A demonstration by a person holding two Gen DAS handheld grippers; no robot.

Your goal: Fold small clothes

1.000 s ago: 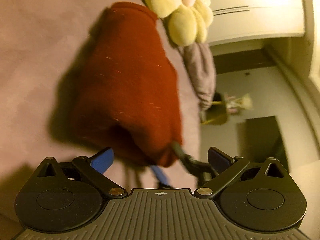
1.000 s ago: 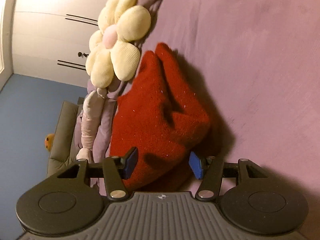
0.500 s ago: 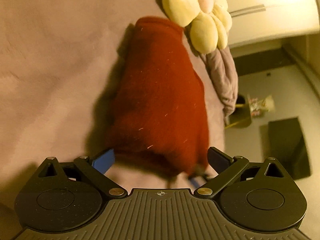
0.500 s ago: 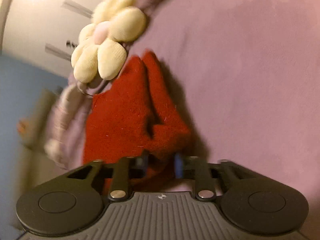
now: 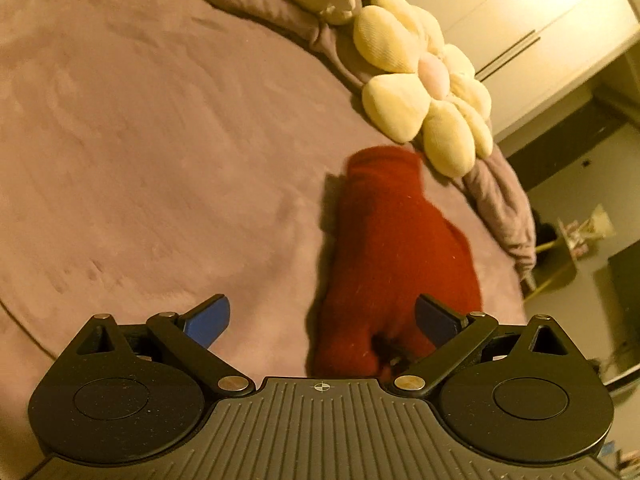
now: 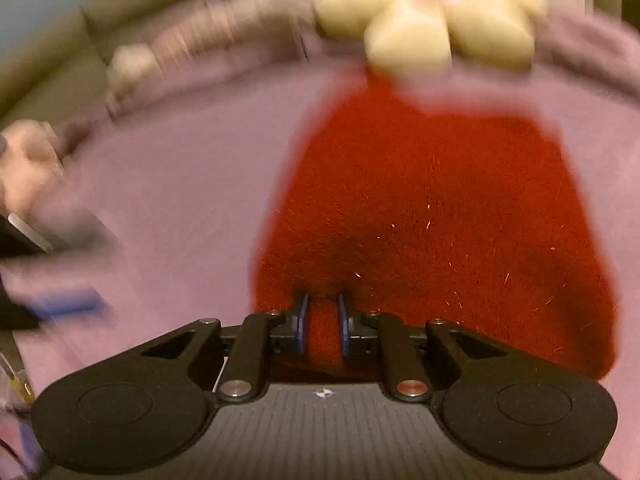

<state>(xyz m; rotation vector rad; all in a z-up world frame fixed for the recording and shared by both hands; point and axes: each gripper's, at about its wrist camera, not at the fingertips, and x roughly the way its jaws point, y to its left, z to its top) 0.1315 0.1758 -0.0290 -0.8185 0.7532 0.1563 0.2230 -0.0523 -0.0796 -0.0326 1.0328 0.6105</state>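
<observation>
Your mauve blanket [image 5: 160,140] fills most of both views, and everything else sits relative to it. At its bunched far edge rests the cream flower cushion [image 5: 424,80]. Just nearer than the cushion, flat on the blanket, lies the red garment [image 6: 440,200], its far end close to the petals. Your right gripper [image 6: 322,326] has its blue pads pinched together on the garment's near edge. Your left gripper [image 5: 322,320] hangs over the blanket with its fingers spread wide, gripping nothing.
</observation>
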